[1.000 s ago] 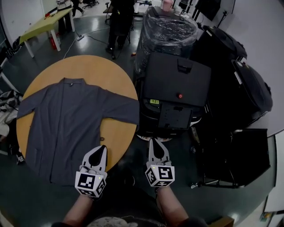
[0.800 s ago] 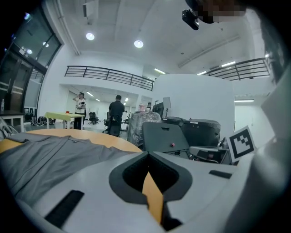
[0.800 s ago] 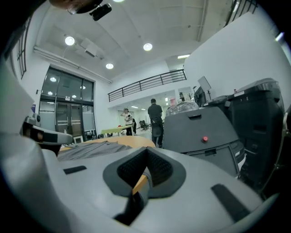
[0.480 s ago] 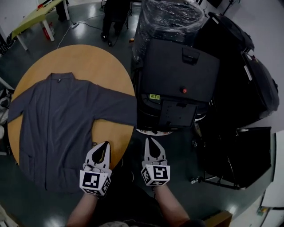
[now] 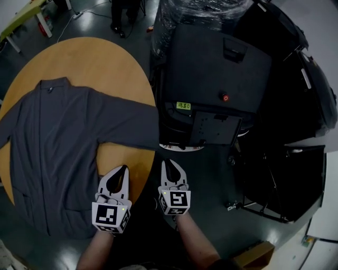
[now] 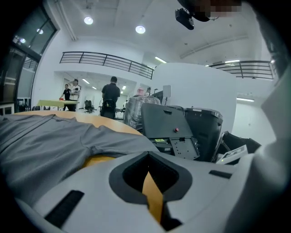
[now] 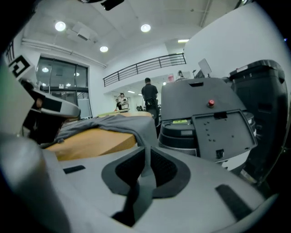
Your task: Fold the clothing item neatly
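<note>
Round and wooden, the table (image 5: 105, 58) stands on a dark floor (image 5: 211, 179) in a large hall. Big black cases (image 5: 211, 68) crowd its right side, with a plastic-wrapped bundle (image 5: 200, 8) behind them. The left gripper view shows people (image 6: 110, 95) standing far off under a railed balcony (image 6: 104, 59).

On the table lies the grey jacket (image 5: 58, 137), spread flat with its front up, collar away from the person and hem hanging over the near edge. Its right sleeve (image 5: 127, 124) stretches out to the table's rim beside the cases.

Folding looks not yet begun; this reads as the approach. The left gripper (image 5: 122, 170) hovers over the near edge of the table, just beside the hem, its jaws clenched on nothing. The right gripper (image 5: 168, 163) hangs off the table over the floor, its jaws likewise closed and empty, with the sleeve ahead of it.

Next, both pairs of jaws would need to part before reaching cloth. A sensible first grip is probably the outstretched sleeve or a hem corner, taking a single layer so the fabric folds inward without bunching.
</note>
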Action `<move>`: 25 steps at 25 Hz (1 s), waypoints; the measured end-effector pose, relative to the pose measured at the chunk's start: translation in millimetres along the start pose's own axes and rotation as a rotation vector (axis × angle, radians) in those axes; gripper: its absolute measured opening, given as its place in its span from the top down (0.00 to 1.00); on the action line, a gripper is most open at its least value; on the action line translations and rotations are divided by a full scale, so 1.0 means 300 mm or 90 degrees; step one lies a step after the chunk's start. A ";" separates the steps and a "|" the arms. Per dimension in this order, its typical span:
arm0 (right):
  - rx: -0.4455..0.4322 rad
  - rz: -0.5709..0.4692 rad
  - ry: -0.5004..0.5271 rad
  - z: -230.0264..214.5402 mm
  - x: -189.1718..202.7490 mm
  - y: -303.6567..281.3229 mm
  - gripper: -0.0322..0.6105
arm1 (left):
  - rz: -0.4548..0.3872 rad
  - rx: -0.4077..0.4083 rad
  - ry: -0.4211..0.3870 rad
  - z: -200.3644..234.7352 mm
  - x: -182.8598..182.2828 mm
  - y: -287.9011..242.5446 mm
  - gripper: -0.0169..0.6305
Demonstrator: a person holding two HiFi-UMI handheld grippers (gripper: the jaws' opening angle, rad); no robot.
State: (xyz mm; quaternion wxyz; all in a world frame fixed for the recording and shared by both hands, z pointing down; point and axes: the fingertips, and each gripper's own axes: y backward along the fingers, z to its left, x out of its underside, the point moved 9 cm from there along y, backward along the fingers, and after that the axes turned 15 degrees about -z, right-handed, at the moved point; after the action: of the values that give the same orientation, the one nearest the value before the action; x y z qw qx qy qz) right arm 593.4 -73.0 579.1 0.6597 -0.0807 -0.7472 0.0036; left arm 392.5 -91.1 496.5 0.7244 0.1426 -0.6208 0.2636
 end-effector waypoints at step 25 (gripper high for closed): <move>0.050 0.067 0.104 -0.050 0.122 -0.128 0.93 | -0.012 -0.038 0.022 0.033 -0.012 -0.022 0.96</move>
State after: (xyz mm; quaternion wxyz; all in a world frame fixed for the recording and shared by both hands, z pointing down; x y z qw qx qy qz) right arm 599.4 -107.7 621.4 0.7200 -0.0940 -0.6849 0.0607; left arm 387.8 -102.5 495.6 0.7415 0.1217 -0.6144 0.2407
